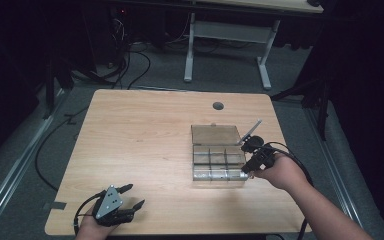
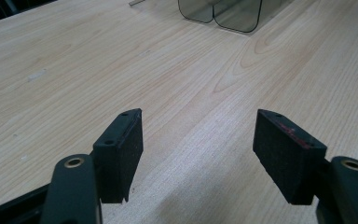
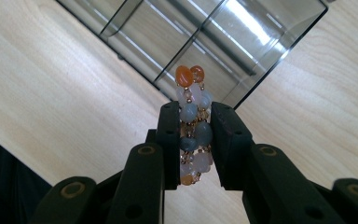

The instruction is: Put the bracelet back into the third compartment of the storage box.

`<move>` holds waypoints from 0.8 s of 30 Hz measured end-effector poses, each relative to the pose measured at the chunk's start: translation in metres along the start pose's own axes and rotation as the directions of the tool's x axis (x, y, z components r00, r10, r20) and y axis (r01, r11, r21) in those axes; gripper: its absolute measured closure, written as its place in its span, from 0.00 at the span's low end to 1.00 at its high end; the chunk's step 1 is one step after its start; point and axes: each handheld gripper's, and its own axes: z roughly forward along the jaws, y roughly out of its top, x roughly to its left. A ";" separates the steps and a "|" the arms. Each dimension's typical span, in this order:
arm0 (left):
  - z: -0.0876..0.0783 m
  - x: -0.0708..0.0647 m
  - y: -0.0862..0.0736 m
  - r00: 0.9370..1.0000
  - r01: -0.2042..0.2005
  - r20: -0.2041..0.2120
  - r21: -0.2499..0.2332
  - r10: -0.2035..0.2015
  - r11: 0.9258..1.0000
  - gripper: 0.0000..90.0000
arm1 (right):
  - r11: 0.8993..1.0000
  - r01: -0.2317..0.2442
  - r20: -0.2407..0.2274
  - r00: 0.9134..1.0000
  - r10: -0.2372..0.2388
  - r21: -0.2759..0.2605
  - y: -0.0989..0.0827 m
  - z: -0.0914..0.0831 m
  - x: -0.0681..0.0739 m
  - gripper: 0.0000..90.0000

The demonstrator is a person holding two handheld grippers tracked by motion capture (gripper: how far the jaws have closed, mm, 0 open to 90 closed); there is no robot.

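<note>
**Beads clamped at the corner of the clear box**

Glassy beads, orange, pale pink and grey-blue, make up the bracelet [image 3: 193, 122] pinched between the jaws of the right hand-held gripper [image 3: 194, 140], which are closed on it from both sides. In the right gripper view the strand runs up the middle of the frame, its long axis lying along the jaws and its orange end pointing out past the tips toward the clear compartment box [image 3: 200, 42] in the upper half of the frame. In the high view that gripper [image 1: 248, 169] sits at the box's lower right corner, right of centre on the wooden surface [image 1: 140, 150].

The bracelet looks light and limp, probably strung loosely, so it should sag and swing once freed; the rounded beads seem slippery and could roll between the pads. Holding it across the middle of the bunched strand, as now, seems the safest grip.

The left hand-held gripper [image 2: 196, 149] rests at the lower left of the high view with its jaws spread apart over bare wood, holding nothing.
</note>
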 end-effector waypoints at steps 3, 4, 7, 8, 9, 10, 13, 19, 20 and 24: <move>0.000 0.000 0.000 1.000 0.000 0.000 -0.002 0.000 1.000 0.37 | 1.000 -0.009 0.004 1.000 0.009 0.003 0.005 0.001 -0.002 0.83; 0.000 0.000 0.000 1.000 0.000 -0.001 -0.003 0.000 1.000 0.38 | 1.000 -0.015 0.005 1.000 0.015 0.007 0.007 0.002 -0.002 0.83; 0.000 0.000 0.000 1.000 0.000 0.001 0.000 0.000 1.000 0.37 | 1.000 -0.008 0.005 1.000 0.008 0.006 0.012 0.004 -0.005 0.83; 0.000 0.000 0.000 1.000 0.000 0.001 0.000 0.000 1.000 0.38 | 1.000 -0.006 0.008 1.000 0.006 0.007 0.014 0.005 -0.006 0.83; 0.000 0.000 0.000 1.000 0.001 0.000 -0.003 -0.001 1.000 0.37 | 1.000 -0.010 0.007 1.000 0.010 0.008 0.016 0.006 -0.007 0.83; 0.000 0.000 0.000 1.000 0.001 0.000 -0.003 -0.001 1.000 0.37 | 1.000 -0.010 0.008 1.000 0.010 0.008 0.017 0.007 -0.008 0.83; 0.000 0.000 0.000 1.000 0.001 0.001 -0.003 -0.001 1.000 0.37 | 1.000 -0.021 0.010 1.000 0.021 0.009 0.023 0.010 -0.011 0.83; 0.000 0.000 0.000 1.000 0.001 0.002 -0.003 -0.001 1.000 0.37 | 1.000 -0.019 0.014 1.000 0.019 0.009 0.035 0.018 -0.020 0.83; 0.000 0.000 0.000 1.000 0.000 0.003 -0.003 0.000 1.000 0.37 | 0.999 -0.037 0.017 0.999 0.037 0.017 0.037 0.019 -0.020 0.83; 0.000 0.000 0.000 1.000 0.000 0.004 -0.003 0.000 1.000 0.37 | 1.000 -0.020 0.015 1.000 0.020 0.019 0.045 0.026 -0.026 0.83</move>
